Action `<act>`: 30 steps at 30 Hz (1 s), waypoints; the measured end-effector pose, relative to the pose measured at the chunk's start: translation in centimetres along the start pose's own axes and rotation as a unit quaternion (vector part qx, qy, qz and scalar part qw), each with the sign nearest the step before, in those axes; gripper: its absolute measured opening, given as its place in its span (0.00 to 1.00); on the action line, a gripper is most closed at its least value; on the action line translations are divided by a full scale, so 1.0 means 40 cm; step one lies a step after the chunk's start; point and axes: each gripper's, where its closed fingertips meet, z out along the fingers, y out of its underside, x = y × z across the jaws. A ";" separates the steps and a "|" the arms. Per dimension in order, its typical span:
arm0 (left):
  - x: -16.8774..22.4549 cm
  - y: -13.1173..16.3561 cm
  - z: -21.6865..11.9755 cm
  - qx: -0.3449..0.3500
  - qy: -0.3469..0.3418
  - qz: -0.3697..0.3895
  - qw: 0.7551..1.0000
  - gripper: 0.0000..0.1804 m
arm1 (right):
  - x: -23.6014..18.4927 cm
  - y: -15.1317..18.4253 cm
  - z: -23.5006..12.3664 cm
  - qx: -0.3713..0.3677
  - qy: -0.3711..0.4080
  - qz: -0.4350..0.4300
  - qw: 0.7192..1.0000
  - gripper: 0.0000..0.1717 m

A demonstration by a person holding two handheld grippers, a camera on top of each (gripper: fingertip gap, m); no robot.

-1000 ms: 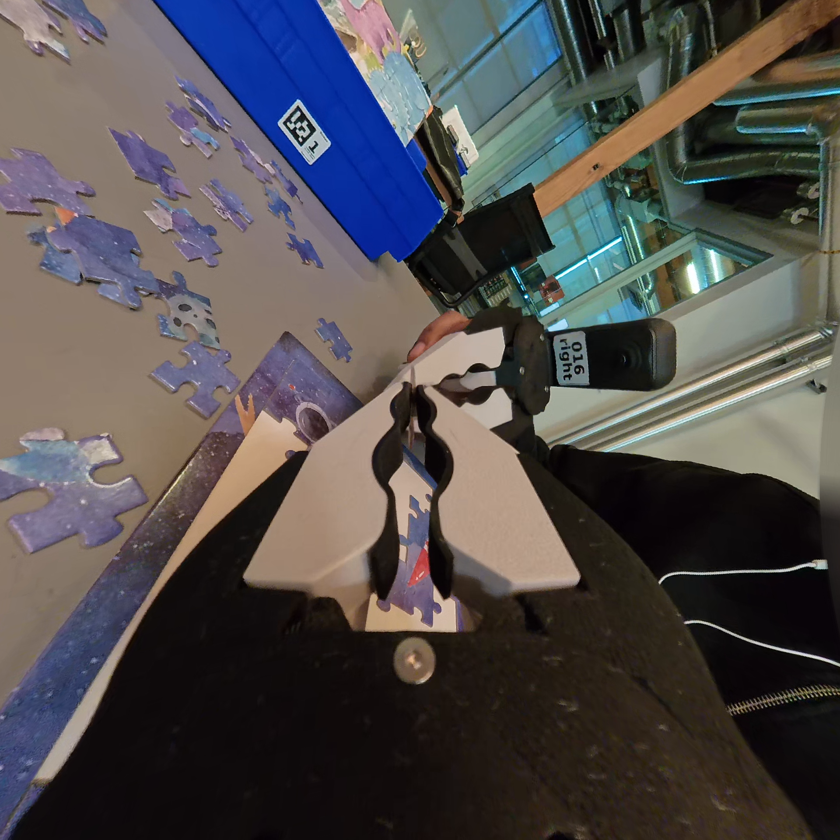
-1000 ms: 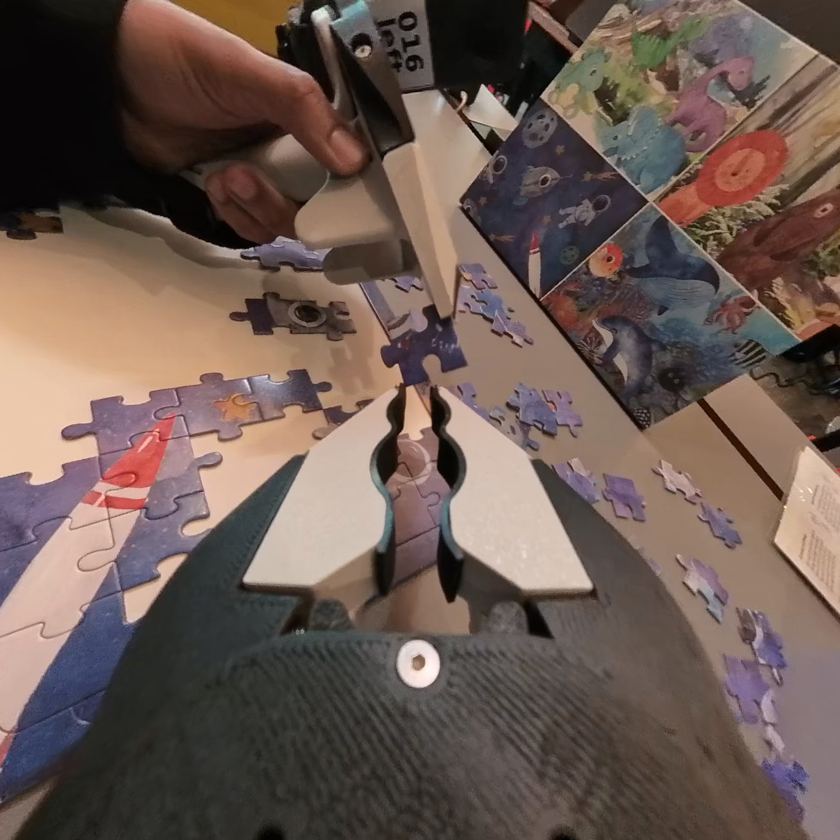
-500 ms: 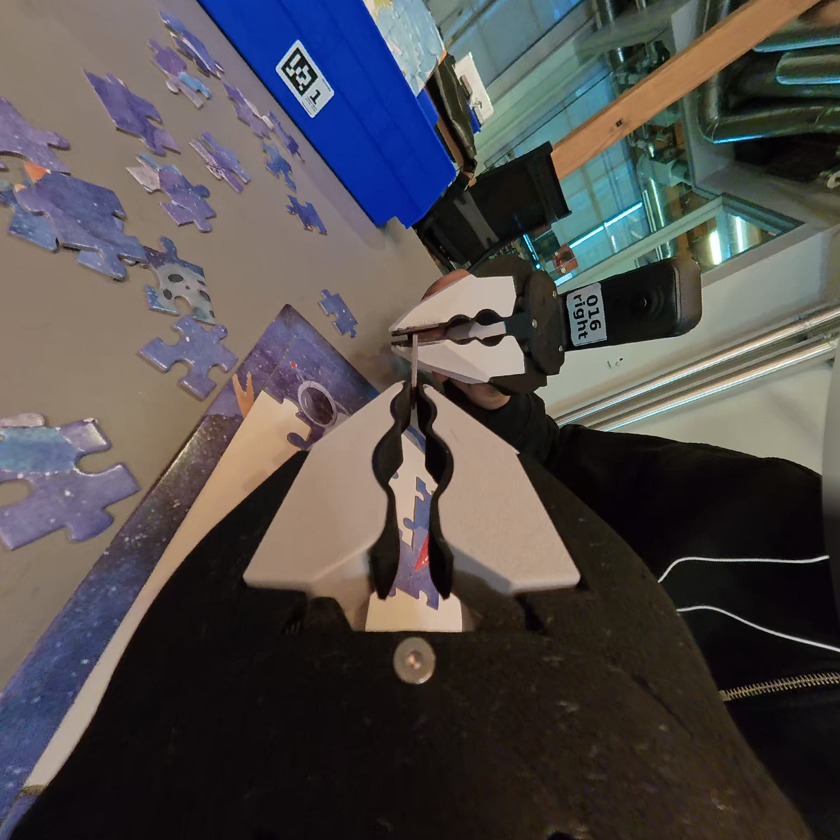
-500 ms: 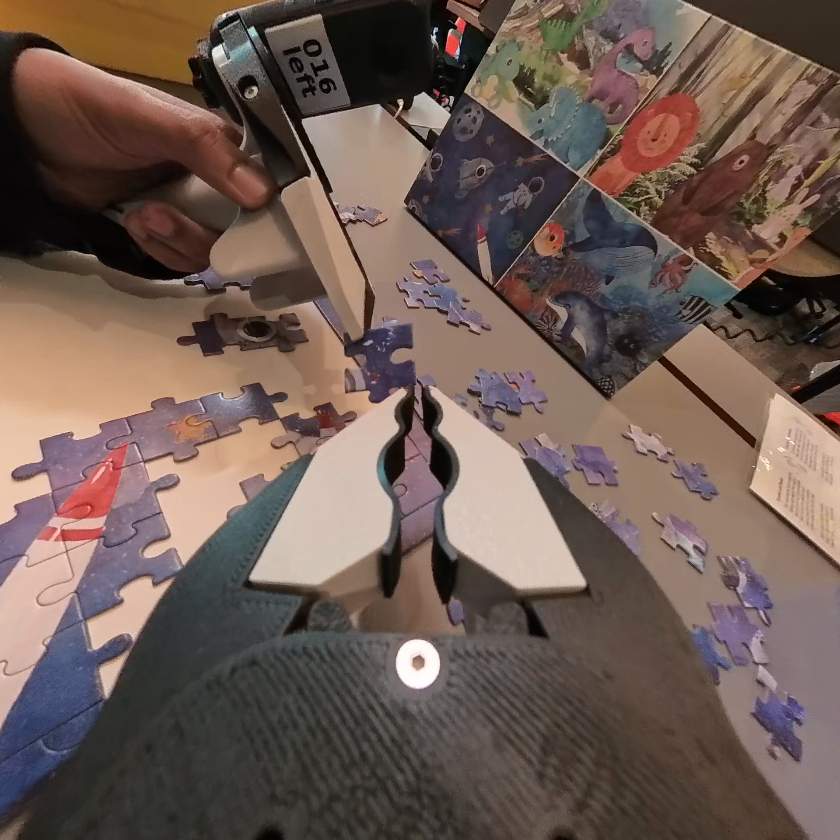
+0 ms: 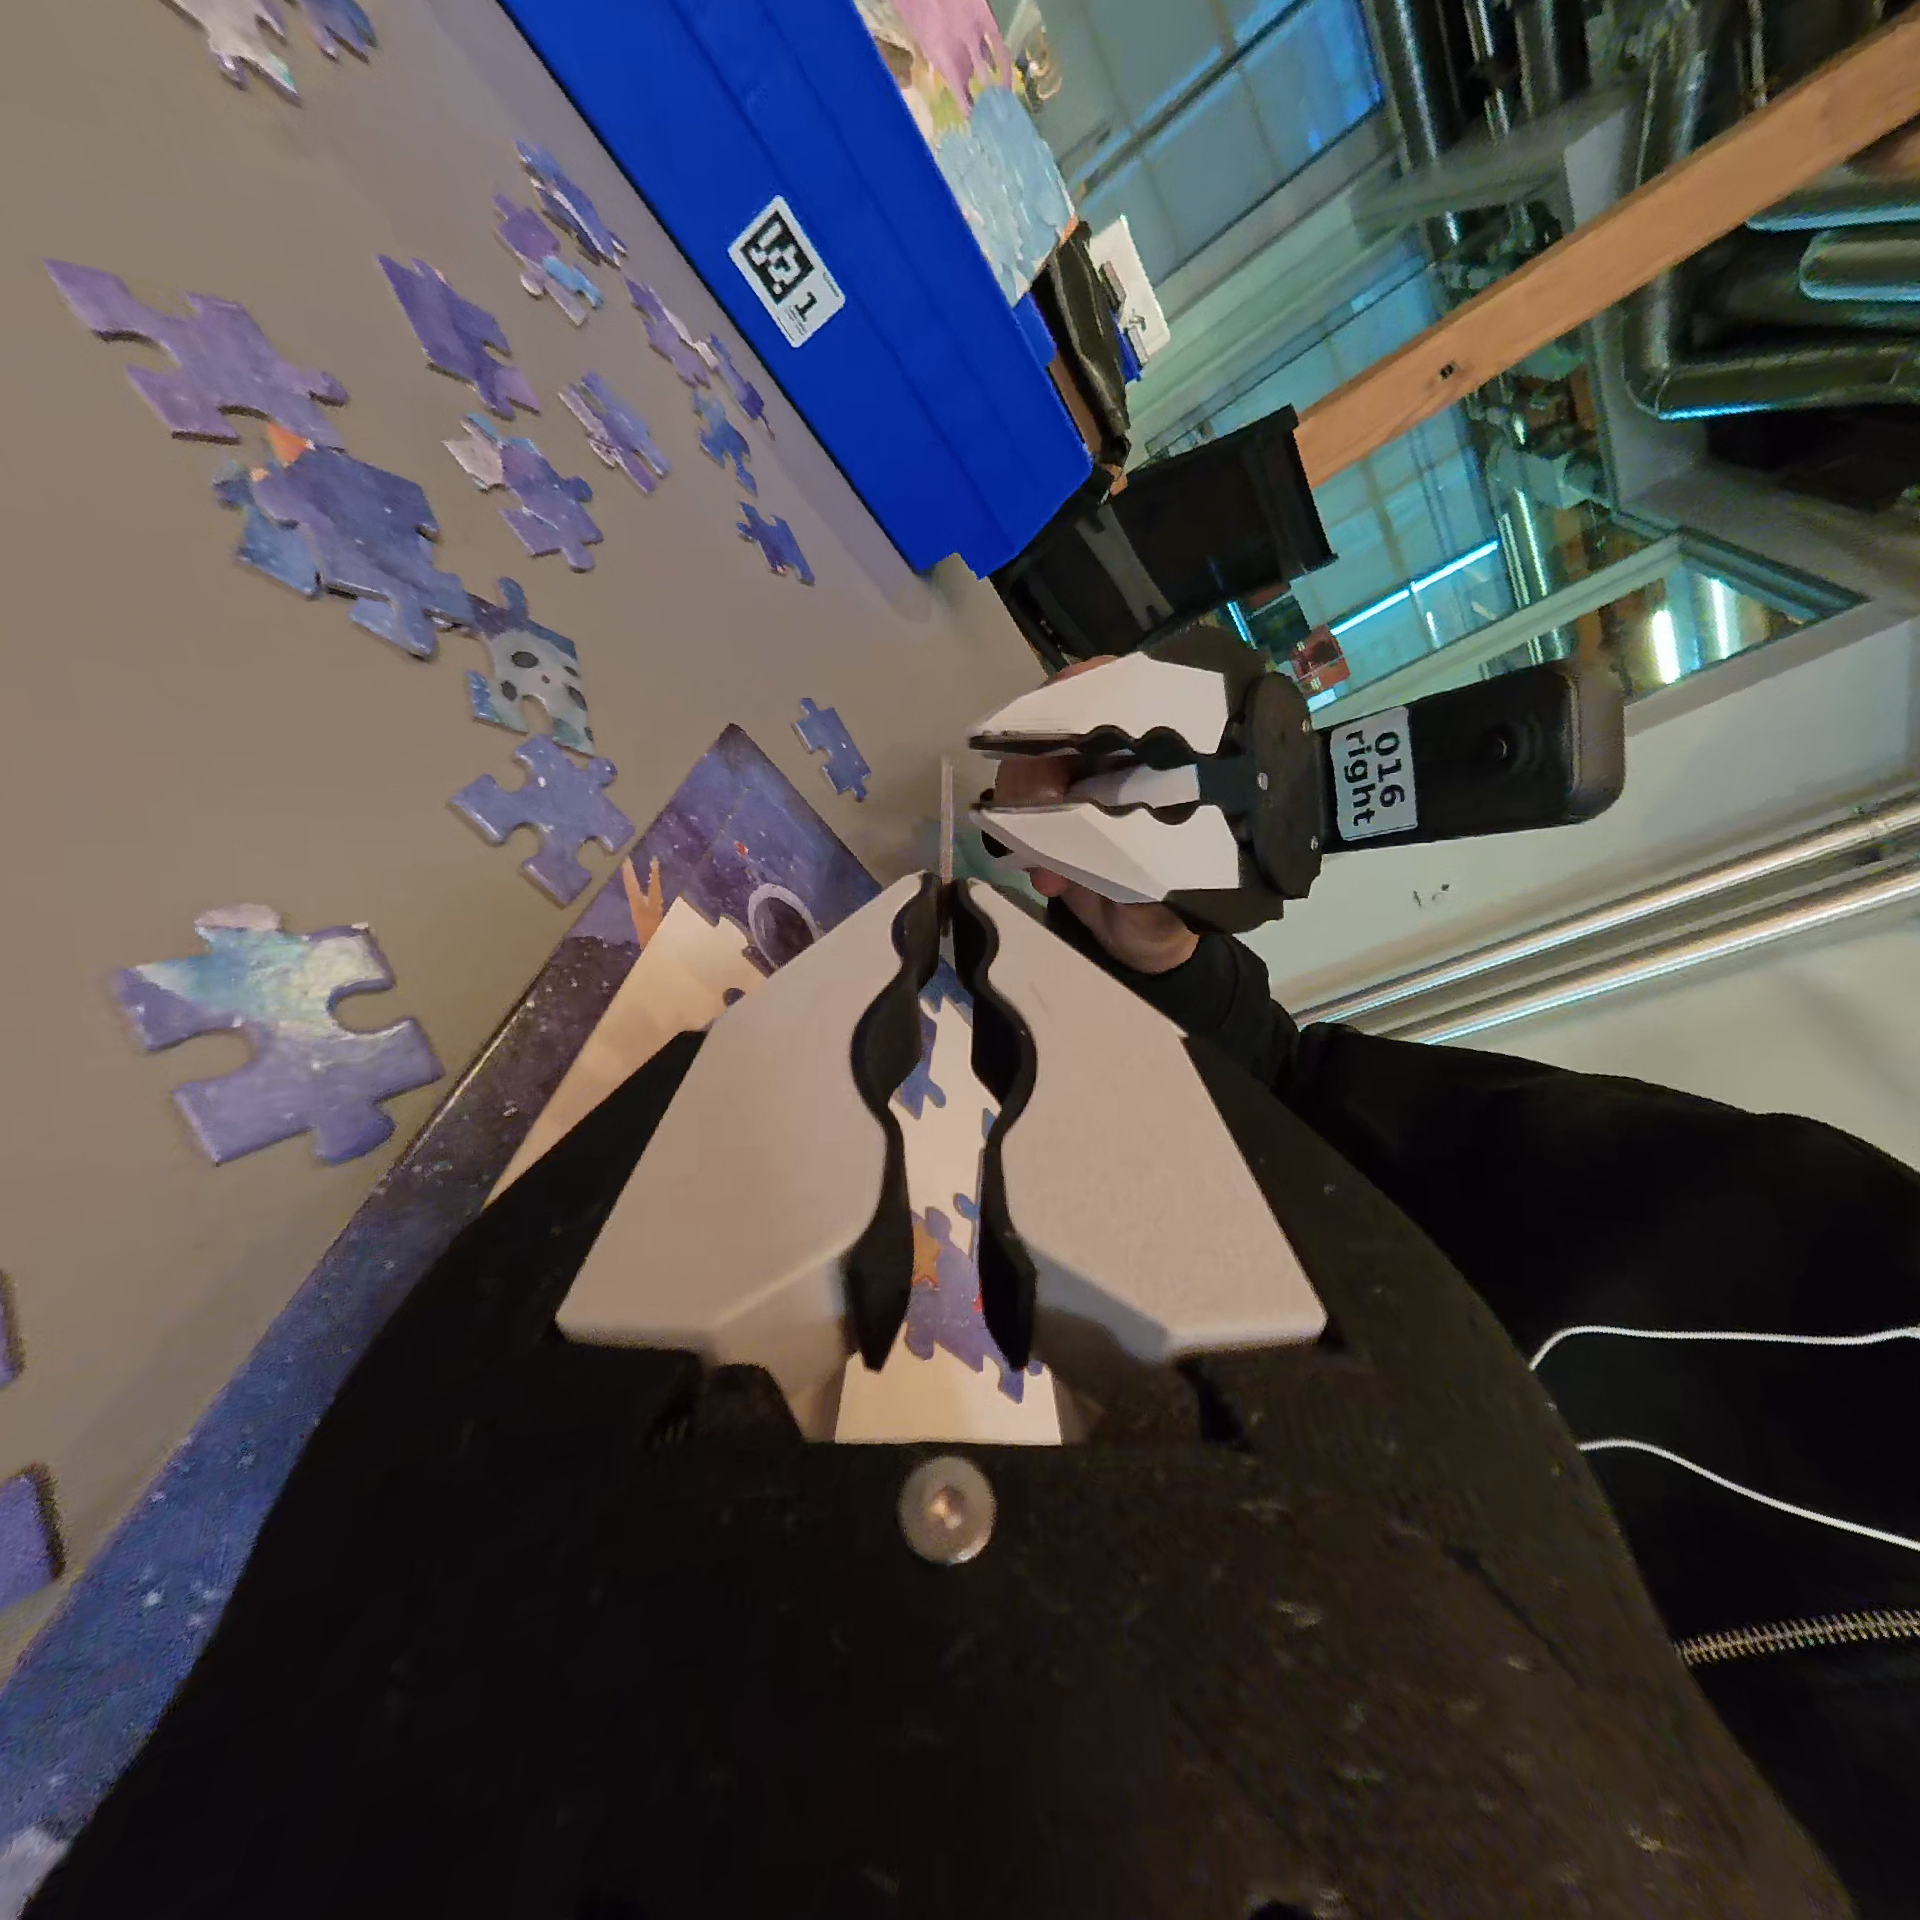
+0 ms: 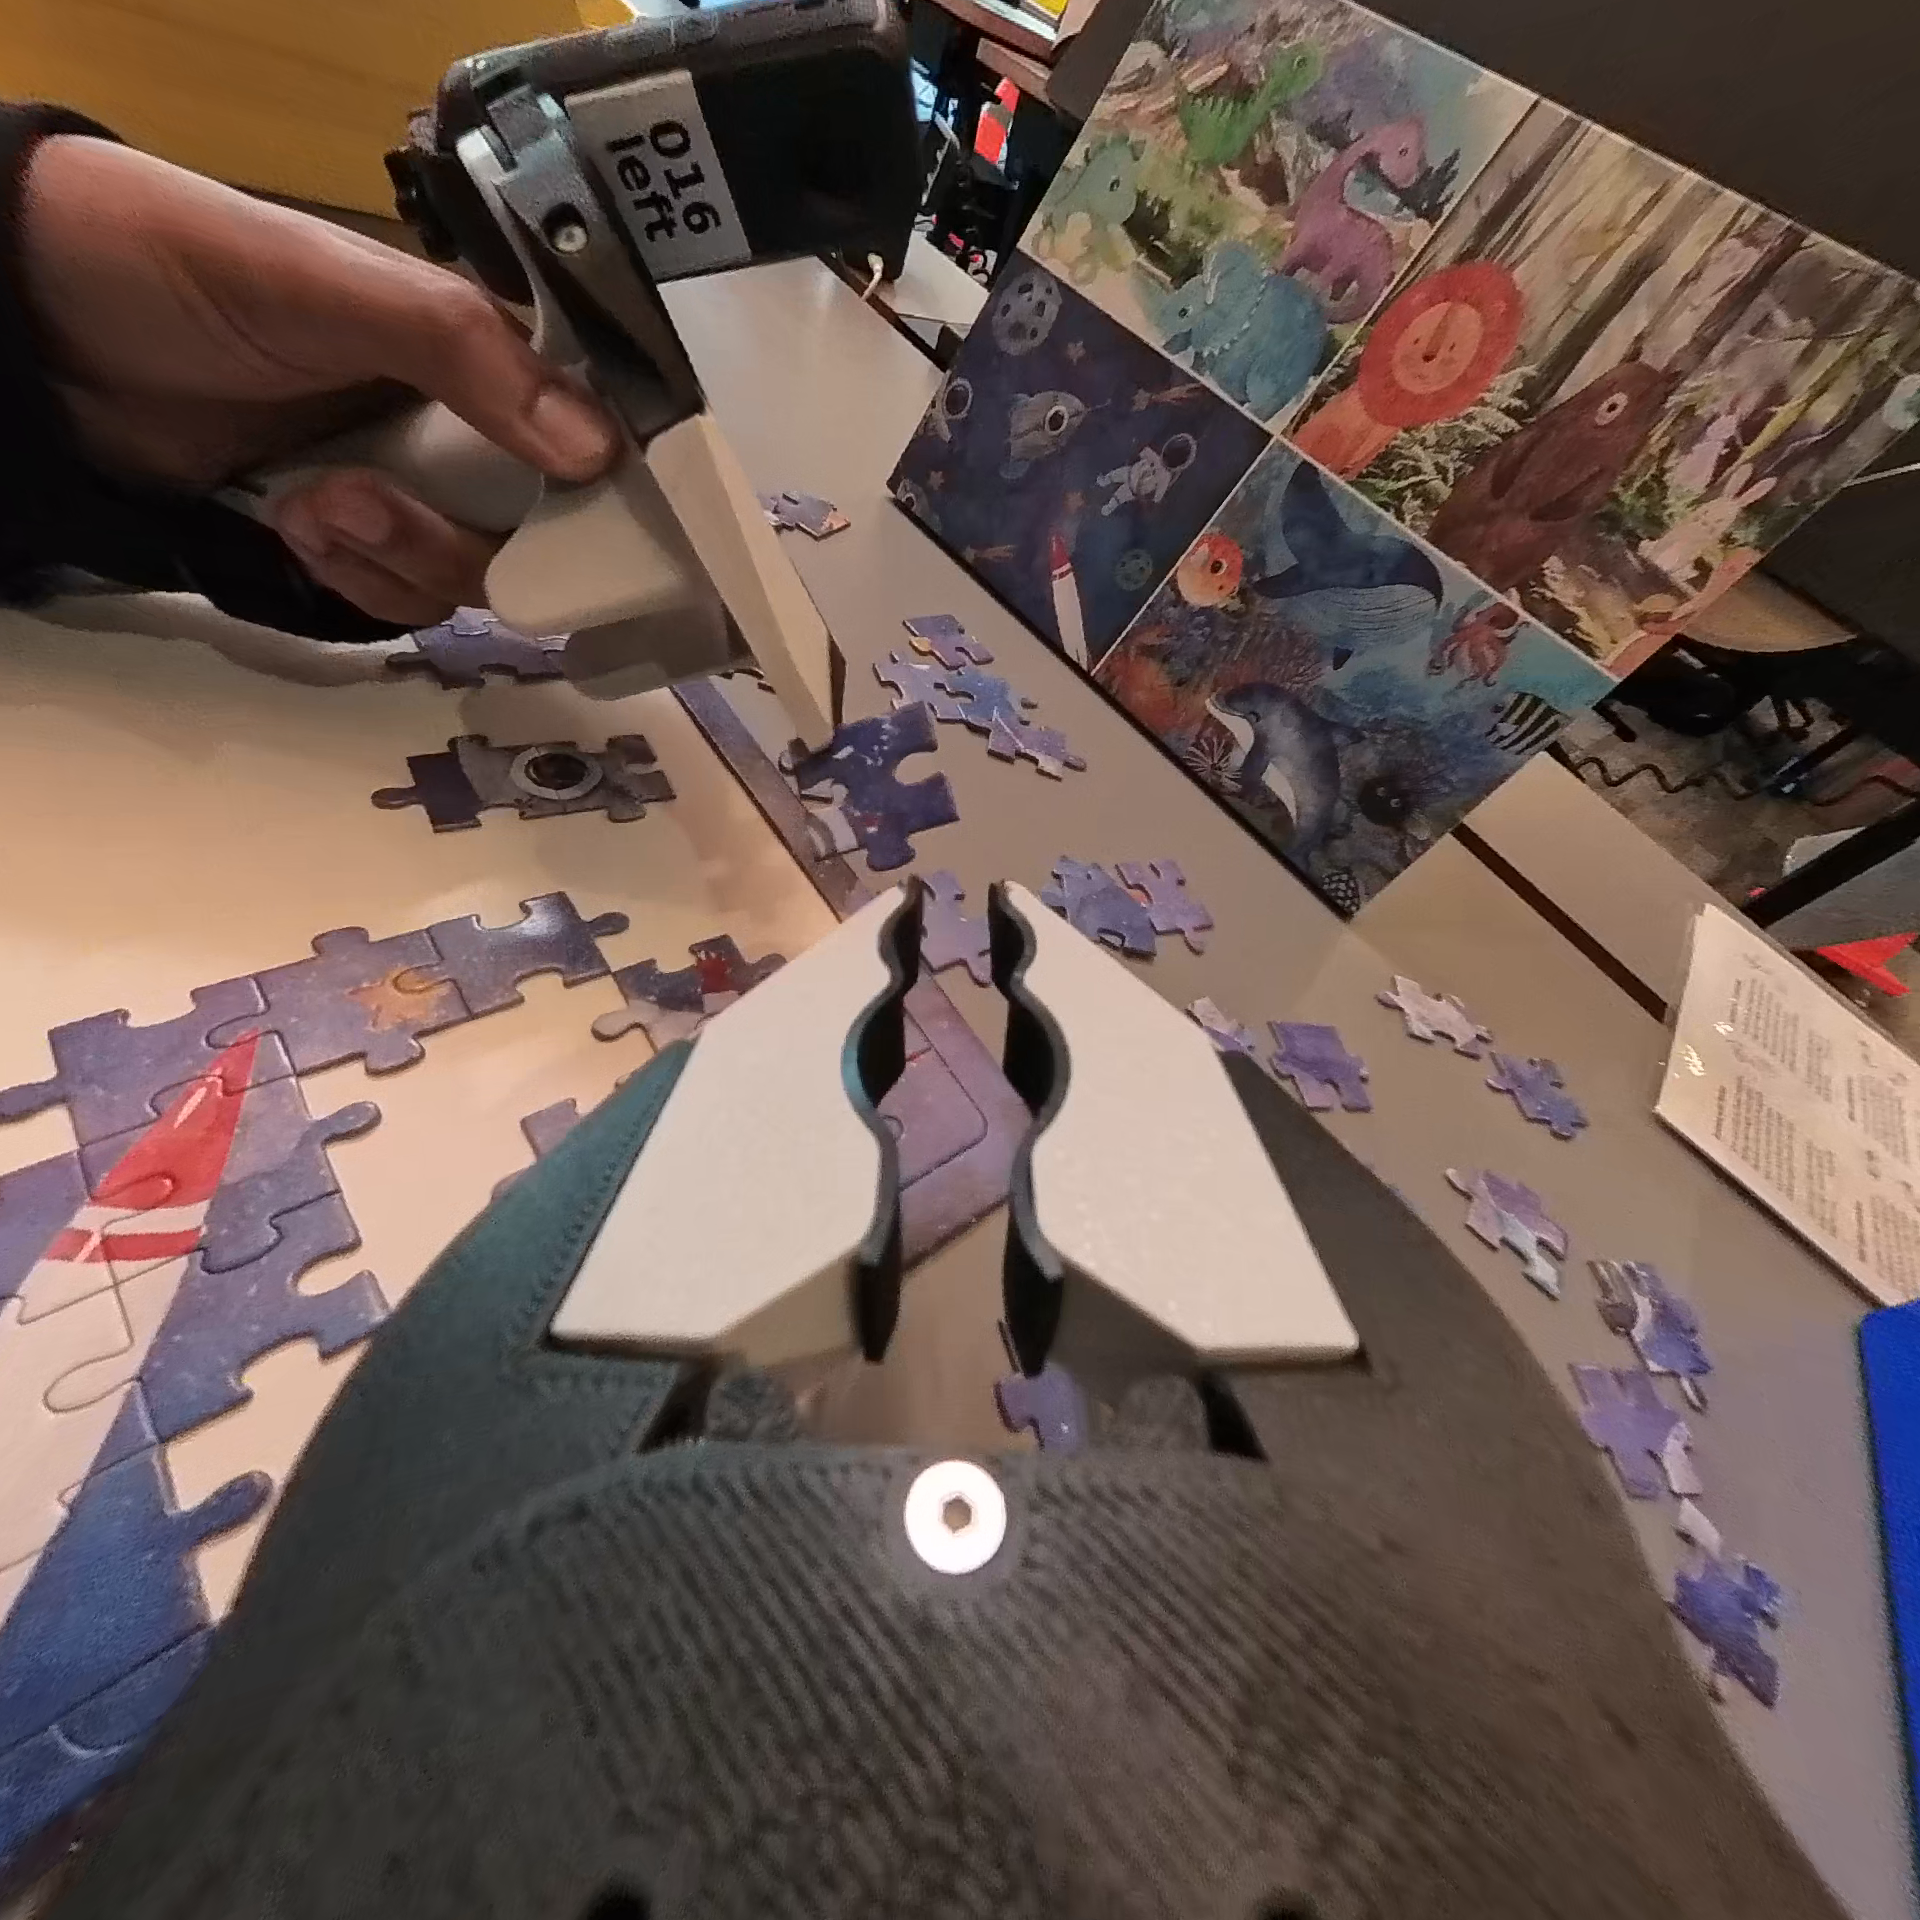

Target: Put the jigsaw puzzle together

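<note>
A blue bin [image 5: 831,312] bearing a square black-and-white marker label [image 5: 787,272] lies at 12 o'clock on the grey table [image 5: 156,727] in the left wrist view, with a wooden beam [image 5: 1558,239] and metal ducts [image 5: 1766,343] toward 2 o'clock. In the right wrist view, an illustrated picture board [image 6: 1351,416] stands at 1 o'clock and a printed sheet [image 6: 1797,1101] lies at 3 o'clock.
</note>
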 end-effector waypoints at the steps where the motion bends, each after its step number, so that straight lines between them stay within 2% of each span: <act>1: -0.002 0.001 0.001 -0.001 -0.001 -0.002 1.000 0.00 | -0.004 -0.001 0.001 0.001 -0.004 -0.001 1.000 0.07; 8: 0.000 0.006 0.008 -0.004 0.001 -0.005 1.000 0.00 | -0.027 0.003 0.007 -0.001 -0.028 -0.001 1.000 0.08; 22: 0.009 0.016 0.018 -0.014 0.018 -0.012 1.000 0.00 | -0.038 0.011 0.013 -0.009 -0.027 -0.028 0.999 0.09; 30: 0.008 0.024 0.020 -0.025 0.017 -0.010 0.999 0.00 | -0.043 0.014 0.012 -0.013 -0.028 -0.045 0.998 0.05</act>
